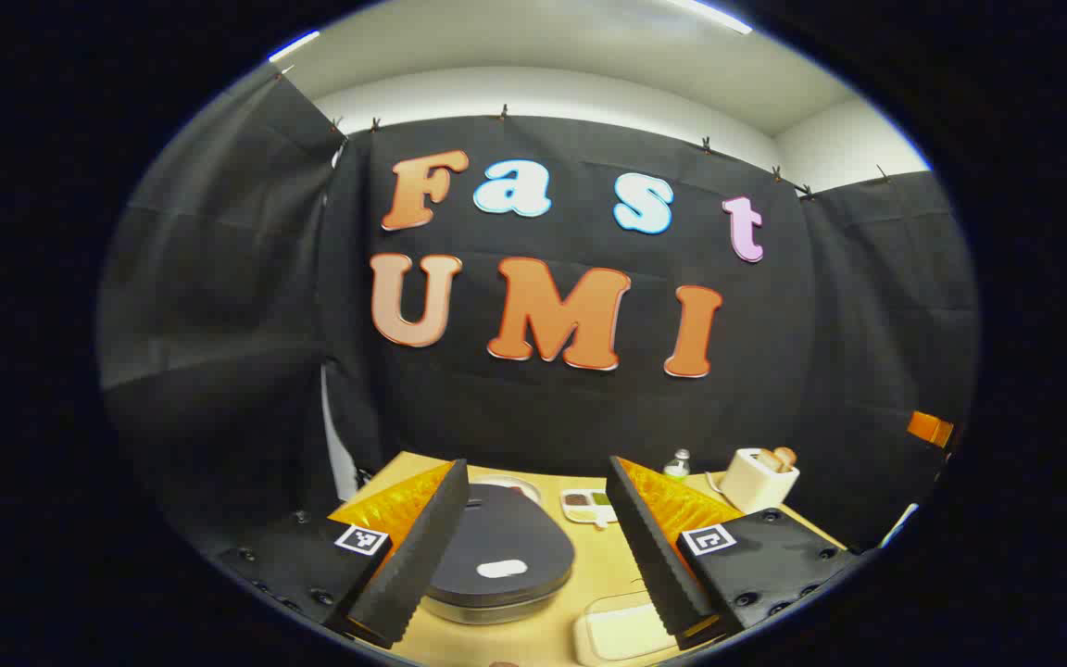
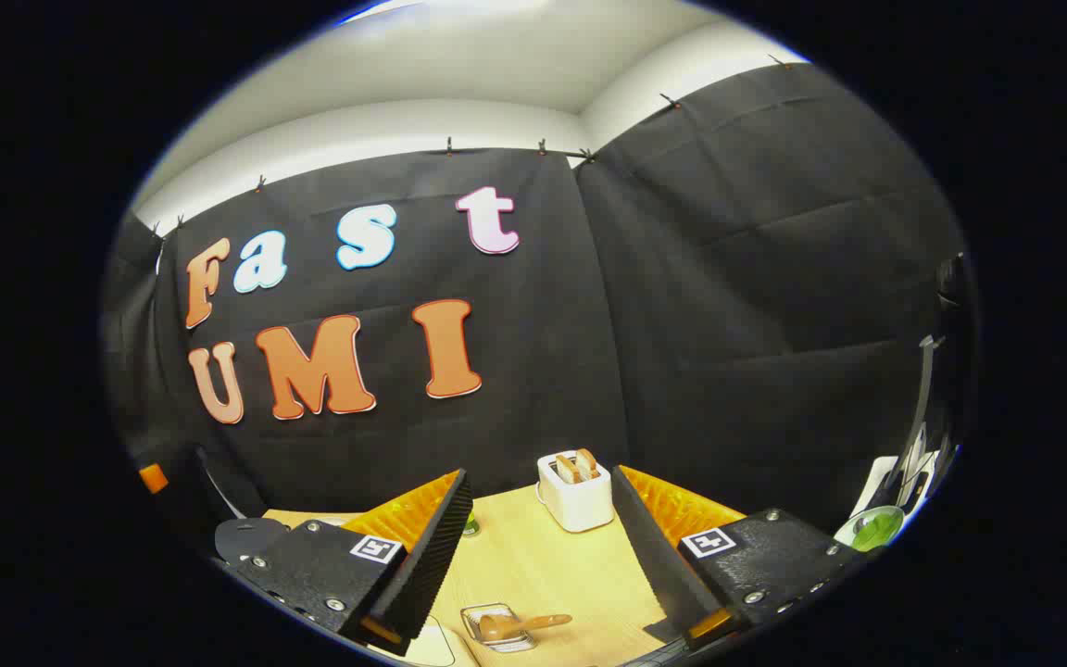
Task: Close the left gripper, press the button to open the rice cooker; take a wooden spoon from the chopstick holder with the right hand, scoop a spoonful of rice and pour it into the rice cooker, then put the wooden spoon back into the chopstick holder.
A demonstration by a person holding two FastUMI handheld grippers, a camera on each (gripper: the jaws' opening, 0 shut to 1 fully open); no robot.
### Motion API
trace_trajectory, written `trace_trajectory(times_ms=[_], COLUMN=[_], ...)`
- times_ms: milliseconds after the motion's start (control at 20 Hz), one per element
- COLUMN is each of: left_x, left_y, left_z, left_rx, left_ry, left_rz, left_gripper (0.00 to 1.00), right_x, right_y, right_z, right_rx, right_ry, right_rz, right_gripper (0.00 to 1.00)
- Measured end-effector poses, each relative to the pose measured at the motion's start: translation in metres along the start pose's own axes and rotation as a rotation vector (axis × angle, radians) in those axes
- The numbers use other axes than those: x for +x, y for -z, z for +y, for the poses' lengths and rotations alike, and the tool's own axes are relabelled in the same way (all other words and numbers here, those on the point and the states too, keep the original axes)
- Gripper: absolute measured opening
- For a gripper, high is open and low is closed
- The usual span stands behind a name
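The rice cooker stands on the wooden table with its dark lid down and a white button near the lid's front edge. My left gripper hovers over it, open, the cooker showing between the fingers. A white box sits right of the cooker. In the right gripper view, a wooden spoon rests in a small clear holder on the table, below and between the fingers. My right gripper is open and holds nothing. The cooker's lid edge shows at far left.
A white toaster with bread slices stands at the table's back. Near it are a small glass bottle and a little divided dish. A round plate lies behind the cooker. A green bowl sits at far right.
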State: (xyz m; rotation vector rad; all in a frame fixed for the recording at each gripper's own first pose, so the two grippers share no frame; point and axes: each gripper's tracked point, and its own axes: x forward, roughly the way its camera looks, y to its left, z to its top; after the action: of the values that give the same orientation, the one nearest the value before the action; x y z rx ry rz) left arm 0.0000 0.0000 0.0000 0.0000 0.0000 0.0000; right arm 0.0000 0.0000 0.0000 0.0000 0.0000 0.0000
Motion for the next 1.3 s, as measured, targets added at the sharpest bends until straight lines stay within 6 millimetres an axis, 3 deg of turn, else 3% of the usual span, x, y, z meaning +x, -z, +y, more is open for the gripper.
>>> trace_trajectory(times_ms=[50,150,250,400,550,650,800,1300], left_x=[-0.006,-0.02,-0.032,-0.039,-0.041,-0.039,-0.037,-0.022], left_y=[-0.009,-0.023,-0.031,-0.034,-0.027,-0.033,-0.039,-0.044], left_z=[0.011,0.027,0.029,0.035,0.033,0.034,0.02,0.007], left_rx=[0.038,0.071,0.054,-0.004,-0.004,-0.009,-0.055,0.043], left_ry=[-0.028,-0.076,-0.091,-0.136,-0.136,-0.149,-0.111,-0.074], left_rz=[-0.02,-0.035,-0.045,-0.047,-0.022,-0.034,-0.041,-0.055], left_gripper=[1.0,1.0,1.0,1.0,1.0,0.99,0.98,0.99], right_x=[-0.001,-0.001,-0.001,-0.002,-0.006,-0.006,-0.005,0.006], right_y=[-0.003,-0.007,0.002,0.0,-0.006,-0.014,-0.024,-0.025], right_z=[0.006,0.015,0.021,0.02,0.02,0.018,0.017,0.015], right_rx=[-0.014,-0.018,-0.037,-0.087,-0.105,-0.117,-0.138,-0.134], right_ry=[-0.024,-0.059,-0.093,-0.109,-0.13,-0.132,-0.13,-0.131], right_rz=[-0.005,0.02,0.069,0.059,0.043,0.013,-0.025,-0.023], right_gripper=[0.94,0.94,0.94,0.94,0.94,0.94,0.94,0.94])
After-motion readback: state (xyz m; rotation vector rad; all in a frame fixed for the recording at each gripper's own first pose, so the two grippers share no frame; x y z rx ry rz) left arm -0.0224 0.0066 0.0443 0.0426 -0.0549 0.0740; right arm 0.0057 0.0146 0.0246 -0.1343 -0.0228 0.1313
